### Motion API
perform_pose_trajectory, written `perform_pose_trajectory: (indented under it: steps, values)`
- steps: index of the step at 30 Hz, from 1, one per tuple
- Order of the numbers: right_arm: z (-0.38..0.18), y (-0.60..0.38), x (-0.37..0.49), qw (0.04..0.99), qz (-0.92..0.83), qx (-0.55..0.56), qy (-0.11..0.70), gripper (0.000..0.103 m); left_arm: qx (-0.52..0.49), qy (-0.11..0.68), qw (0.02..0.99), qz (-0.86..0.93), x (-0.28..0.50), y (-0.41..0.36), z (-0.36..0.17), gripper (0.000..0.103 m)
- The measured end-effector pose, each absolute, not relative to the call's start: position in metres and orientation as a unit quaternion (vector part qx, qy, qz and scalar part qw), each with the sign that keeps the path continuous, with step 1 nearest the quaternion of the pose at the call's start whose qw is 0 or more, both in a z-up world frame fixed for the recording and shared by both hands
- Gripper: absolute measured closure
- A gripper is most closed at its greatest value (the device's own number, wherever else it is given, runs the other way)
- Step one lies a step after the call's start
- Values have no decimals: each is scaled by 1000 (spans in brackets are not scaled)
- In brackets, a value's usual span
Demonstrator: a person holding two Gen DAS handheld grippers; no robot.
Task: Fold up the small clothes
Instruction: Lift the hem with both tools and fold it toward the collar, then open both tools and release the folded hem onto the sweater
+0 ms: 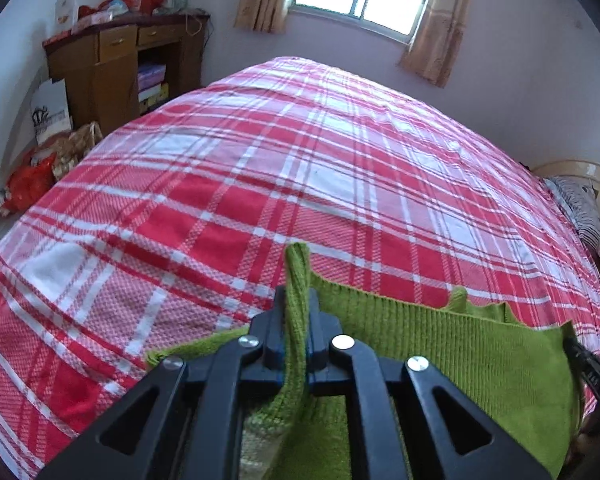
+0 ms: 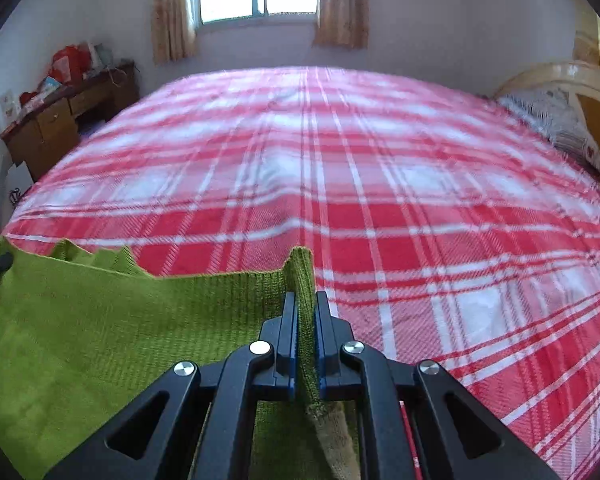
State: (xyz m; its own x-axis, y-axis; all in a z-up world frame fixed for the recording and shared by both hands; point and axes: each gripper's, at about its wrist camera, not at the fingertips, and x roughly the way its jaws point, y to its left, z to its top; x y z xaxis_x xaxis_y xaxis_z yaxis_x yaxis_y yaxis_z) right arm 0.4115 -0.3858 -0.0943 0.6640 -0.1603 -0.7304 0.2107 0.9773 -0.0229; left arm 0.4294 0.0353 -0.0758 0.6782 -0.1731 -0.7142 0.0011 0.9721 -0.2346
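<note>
**One green knit held at two corners over the plaid bed**

Much of the ribbed, moss-green knitted garment is out of sight: its lower part drops below both camera frames behind the black linkages, so its full shape and type cannot be made out. The right wrist view is motion-blurred across the far bed, and the window glare washes out anything outside.

One garment is visible. It is stretched between two grippers just above the near edge of the red-and-white plaid bedspread, its upper edge running roughly level with a jagged, scalloped stretch midway along.

The left hand-held gripper is pressed together on one corner of the knit, a narrow fold of fabric standing up between its two fingers. The right hand-held gripper pinches the opposite corner the same way; its dark tip also shows at the far right edge of the left view.

Around the bed: one brown wooden cabinet piled with red packages, one window with two beige curtains, and one patterned grey pillow partly cut off by a curved headboard.
</note>
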Motion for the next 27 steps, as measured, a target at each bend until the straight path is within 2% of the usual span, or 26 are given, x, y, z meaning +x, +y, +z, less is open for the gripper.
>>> perform_pose_trajectory:
  steps: [2, 4, 6, 9, 11, 13, 17, 19, 20, 24, 27]
  values:
    - [-99, -390, 417, 905, -94, 45, 412, 96, -114, 404, 907, -37, 431, 38, -77, 85]
    - [-101, -399, 419, 902, -87, 69, 417, 95, -120, 419, 900, -23, 434, 42, -79, 60]
    - [-103, -411, 418, 898, -73, 110, 420, 91, -143, 418, 897, -27, 430, 50, -76, 57]
    - [-97, -443, 398, 894, -34, 227, 386, 90, -153, 416, 896, -27, 411, 62, -61, 46]
    - [-82, -463, 360, 898, -84, 281, 328, 90, -137, 407, 902, -37, 391, 67, -48, 43]
    - [-65, -468, 317, 910, -100, 288, 281, 90, -90, 397, 913, -39, 363, 66, -39, 43]
    - [-56, -430, 258, 925, -58, 219, 306, 90, -28, 381, 921, -69, 308, 57, -35, 42]
    - [-59, -398, 230, 931, -26, 167, 324, 90, -25, 380, 921, -85, 283, 53, -39, 34]
    - [-61, -386, 221, 933, -18, 144, 329, 90, -25, 379, 921, -87, 270, 51, -42, 33]
    - [-73, -333, 200, 933, 9, 55, 355, 90, -11, 374, 923, -93, 236, 36, -53, 33]
    - [-89, -318, 191, 924, 16, 49, 379, 90, 26, 371, 925, -75, 224, 25, -64, 33]
